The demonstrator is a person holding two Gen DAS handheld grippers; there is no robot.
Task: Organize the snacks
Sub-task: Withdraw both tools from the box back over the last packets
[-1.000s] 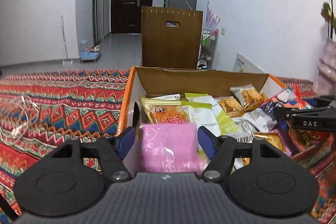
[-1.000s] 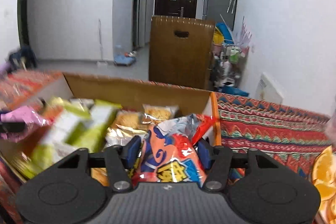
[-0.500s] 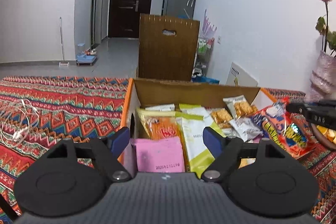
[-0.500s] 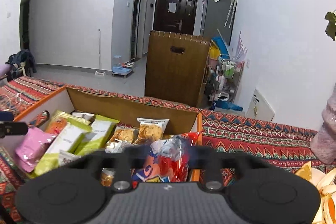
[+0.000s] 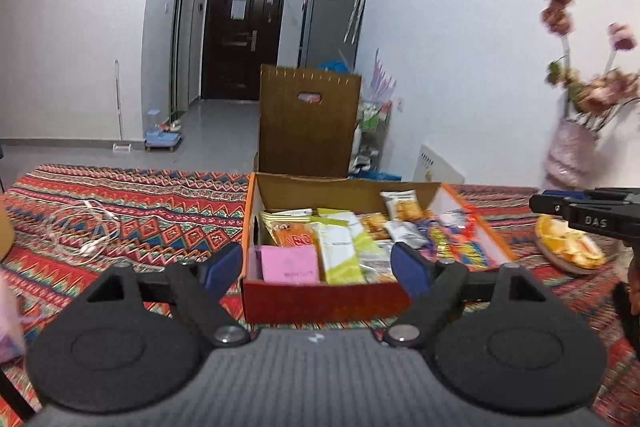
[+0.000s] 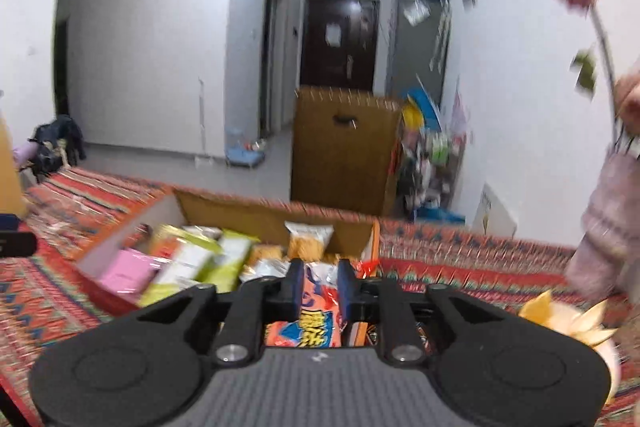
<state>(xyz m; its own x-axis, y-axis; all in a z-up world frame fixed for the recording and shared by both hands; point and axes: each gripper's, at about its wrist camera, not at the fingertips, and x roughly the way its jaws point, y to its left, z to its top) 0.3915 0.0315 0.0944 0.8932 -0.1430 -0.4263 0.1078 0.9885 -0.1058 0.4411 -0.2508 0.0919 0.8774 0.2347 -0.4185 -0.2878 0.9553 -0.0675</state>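
An orange cardboard box full of snack packets sits on the patterned cloth. A pink packet lies in its near left corner, with green-white packets beside it. My left gripper is open and empty, held back from the box's near wall. My right gripper has its jaws narrowed, with an orange-blue snack bag showing between them above the box's right side; whether they clamp it is unclear. In the left wrist view that bag lies in the box, and the right gripper's side shows at the right edge.
A plate of orange slices lies right of the box, next to a pink vase of dried flowers. A clear cable lies on the cloth at left. A brown chair back stands beyond the table.
My left gripper let go of the pink packet into the box, opened wide and drew back. My right gripper also drew back and its jaws narrowed at the orange-blue bag.
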